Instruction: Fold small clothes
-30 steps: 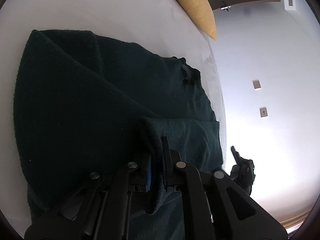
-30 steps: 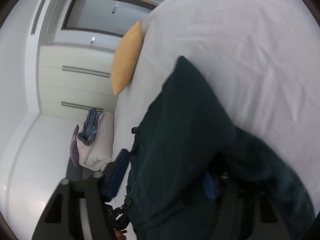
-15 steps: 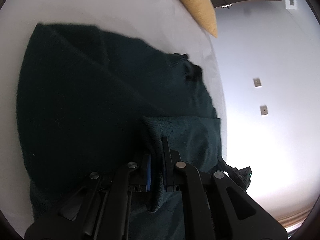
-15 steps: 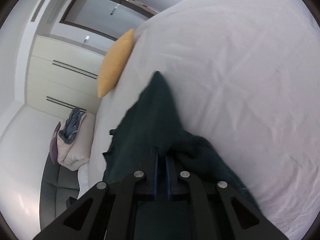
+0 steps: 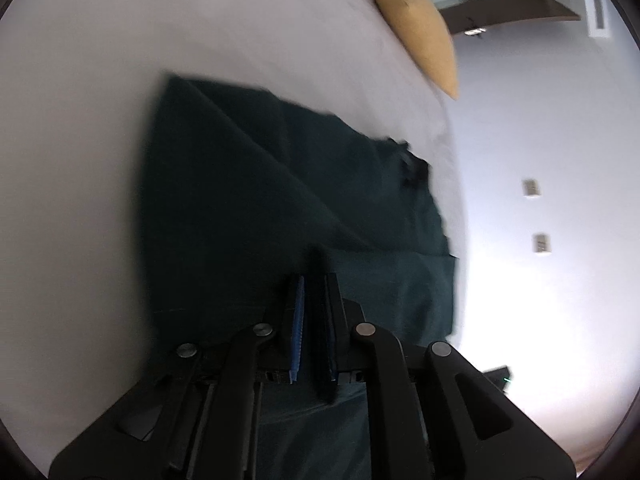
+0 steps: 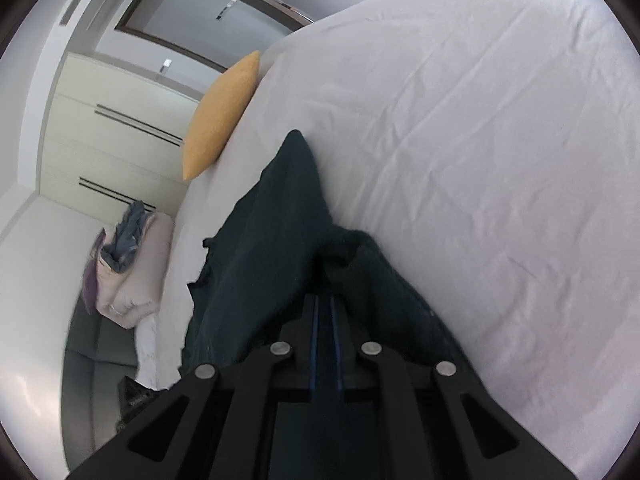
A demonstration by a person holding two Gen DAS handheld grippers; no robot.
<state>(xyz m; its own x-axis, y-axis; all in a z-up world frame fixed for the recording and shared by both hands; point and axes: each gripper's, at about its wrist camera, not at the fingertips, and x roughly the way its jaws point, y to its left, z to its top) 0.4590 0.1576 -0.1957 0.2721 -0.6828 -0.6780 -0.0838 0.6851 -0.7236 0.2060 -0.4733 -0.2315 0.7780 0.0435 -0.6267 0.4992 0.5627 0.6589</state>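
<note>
A dark green garment lies partly folded on the white bed, with a diagonal crease across it. My left gripper grips a fold of its near edge. A strip of cloth stands between the blue pads, and the jaws are starting to open. In the right wrist view the same garment runs up to a point on the sheet. My right gripper is shut, with bunched cloth caught at its fingertips.
A yellow pillow leans at the bed's far edge, and it also shows in the right view. A pile of clothes sits on a grey seat beside the bed. Pale wardrobe doors stand behind it.
My right gripper went from open around the garment to shut on its edge. The garment now looks narrower and farther off in both views as both hands drew sideways.
</note>
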